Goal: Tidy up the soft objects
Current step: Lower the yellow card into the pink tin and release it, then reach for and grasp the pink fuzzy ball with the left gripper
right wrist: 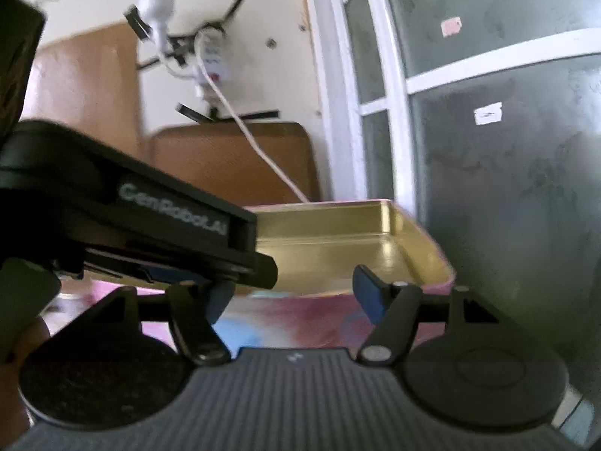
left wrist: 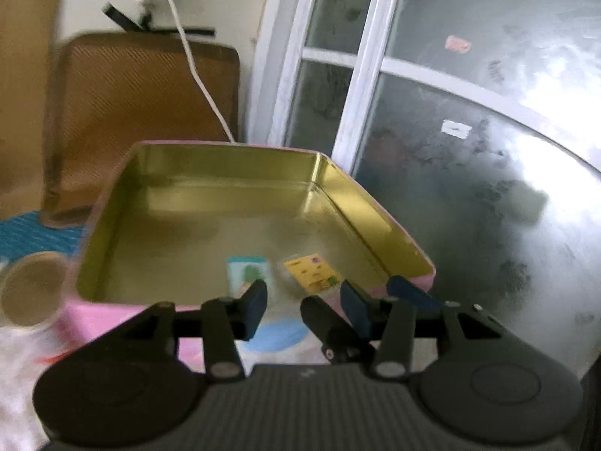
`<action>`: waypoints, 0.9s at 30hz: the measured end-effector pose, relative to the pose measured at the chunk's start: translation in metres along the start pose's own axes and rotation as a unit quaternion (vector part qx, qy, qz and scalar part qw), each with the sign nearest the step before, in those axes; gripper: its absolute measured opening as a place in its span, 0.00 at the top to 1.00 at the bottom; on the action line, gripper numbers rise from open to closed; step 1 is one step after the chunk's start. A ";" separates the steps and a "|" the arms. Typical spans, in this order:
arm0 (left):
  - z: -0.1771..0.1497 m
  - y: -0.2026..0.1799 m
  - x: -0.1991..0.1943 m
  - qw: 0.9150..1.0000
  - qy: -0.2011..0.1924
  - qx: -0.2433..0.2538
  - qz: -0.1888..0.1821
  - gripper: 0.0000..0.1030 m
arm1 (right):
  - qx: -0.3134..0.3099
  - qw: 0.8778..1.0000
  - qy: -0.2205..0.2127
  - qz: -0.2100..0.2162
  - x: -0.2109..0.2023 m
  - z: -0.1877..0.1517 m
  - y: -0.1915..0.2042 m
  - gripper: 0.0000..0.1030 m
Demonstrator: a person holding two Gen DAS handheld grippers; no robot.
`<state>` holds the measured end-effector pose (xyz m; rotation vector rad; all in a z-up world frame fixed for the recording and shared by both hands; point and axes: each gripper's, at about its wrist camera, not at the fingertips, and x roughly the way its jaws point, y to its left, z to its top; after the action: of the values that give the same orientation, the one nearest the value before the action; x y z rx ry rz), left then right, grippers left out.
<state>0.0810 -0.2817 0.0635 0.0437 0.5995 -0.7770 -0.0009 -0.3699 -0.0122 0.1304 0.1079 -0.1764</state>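
My left gripper (left wrist: 302,310) hangs at the near rim of the shallow square tin with pink outside and gold-lacquered inside (left wrist: 240,173); its jaws stand a little apart with nothing between them. Inside the tin, close to that near wall, lie two small soft packets, one pale green-and-white (left wrist: 248,272) and one clear with a yellow label (left wrist: 310,272). My right gripper (right wrist: 296,293) sits lower at the same pink wall, jaws fairly wide and empty, with the left gripper's black body crossing in front of it.

My worry is crowding: both grippers are packed at one edge, so I judge a careless move could knock one against the other, or catch the tin's rim and shove or tip it. The packets look light and slippery, so a shallow pinch could slide off them. Both views are blurred, which makes judging contact hard.

The tin rests on a pale patterned cloth over the table (left wrist: 22,368), a round roll of tape (left wrist: 32,293) just beside it. Behind stand a brown woven mat (left wrist: 142,112) against the wall, a white cable (left wrist: 195,75) hanging down, and a white-framed frosted glass door (left wrist: 469,150).
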 end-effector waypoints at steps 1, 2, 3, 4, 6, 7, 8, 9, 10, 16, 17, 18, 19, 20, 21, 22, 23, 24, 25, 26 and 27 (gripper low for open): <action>-0.008 0.004 -0.014 1.000 -0.009 0.005 0.007 0.57 | 0.001 1.000 0.005 0.016 -0.004 -0.003 0.008 0.34; -0.015 0.008 -0.026 1.000 -0.015 0.007 0.016 0.56 | 0.002 0.999 0.014 0.035 -0.008 -0.006 0.016 0.35; -0.024 0.014 -0.039 0.999 -0.020 0.006 0.028 0.56 | 0.005 0.998 0.031 0.060 -0.009 -0.010 0.024 0.36; -0.034 0.024 -0.052 0.999 -0.023 -0.001 0.040 0.56 | 0.008 0.994 0.056 0.093 -0.007 -0.012 0.033 0.41; -0.052 0.044 -0.077 0.997 -0.028 -0.019 0.068 0.56 | 0.013 0.984 0.099 0.146 -0.002 -0.018 0.051 0.49; -0.063 0.058 -0.090 0.995 -0.030 -0.031 0.088 0.56 | 0.015 0.979 0.116 0.168 0.000 -0.020 0.060 0.50; -0.072 0.072 -0.102 0.993 -0.031 -0.043 0.109 0.56 | 0.015 0.972 0.134 0.191 0.003 -0.022 0.071 0.51; -0.082 0.088 -0.115 0.989 -0.031 -0.058 0.131 0.56 | 0.012 0.967 0.146 0.206 0.005 -0.025 0.081 0.52; -0.092 0.107 -0.128 0.984 -0.028 -0.075 0.160 0.56 | 0.006 0.962 0.157 0.221 0.008 -0.026 0.092 0.54; -0.137 0.193 -0.193 0.940 -0.035 -0.158 0.299 0.56 | -0.036 0.937 0.185 0.293 0.023 -0.021 0.172 0.54; -0.142 0.204 -0.201 0.935 -0.041 -0.174 0.306 0.56 | -0.044 0.935 0.183 0.301 0.030 -0.017 0.189 0.54; -0.145 0.214 -0.208 0.929 -0.047 -0.188 0.314 0.56 | -0.050 0.933 0.180 0.307 0.039 -0.014 0.205 0.53; -0.150 0.224 -0.214 0.923 -0.050 -0.201 0.324 0.56 | -0.053 0.933 0.180 0.307 0.049 -0.012 0.218 0.50; -0.155 0.233 -0.218 0.919 -0.050 -0.211 0.330 0.56 | -0.058 0.933 0.181 0.306 0.061 -0.010 0.234 0.44; -0.160 0.241 -0.220 0.916 -0.054 -0.226 0.328 0.56 | -0.065 0.932 0.183 0.307 0.073 -0.009 0.251 0.42; -0.163 0.247 -0.227 0.918 -0.074 -0.243 0.304 0.54 | -0.071 0.931 0.186 0.304 0.082 -0.009 0.263 0.40; -0.165 0.250 -0.228 0.919 -0.078 -0.255 0.291 0.54 | -0.083 0.931 0.190 0.300 0.094 -0.009 0.280 0.38; -0.166 0.253 -0.229 0.918 -0.085 -0.262 0.285 0.54 | -0.094 0.930 0.193 0.298 0.099 -0.011 0.288 0.37; -0.166 0.253 -0.230 0.919 -0.086 -0.262 0.283 0.54 | -0.111 0.928 0.196 0.295 0.105 -0.013 0.300 0.36; -0.165 0.252 -0.229 0.919 -0.084 -0.259 0.285 0.54 | -0.132 0.927 0.200 0.288 0.112 -0.016 0.312 0.37; -0.167 0.251 -0.228 0.920 -0.083 -0.256 0.286 0.54 | -0.149 0.925 0.208 0.281 0.118 -0.020 0.320 0.38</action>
<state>0.0399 0.0888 -0.0009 -0.3148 0.5729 -0.0387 0.1707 -0.0742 -0.0075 -0.1102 0.5114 0.4473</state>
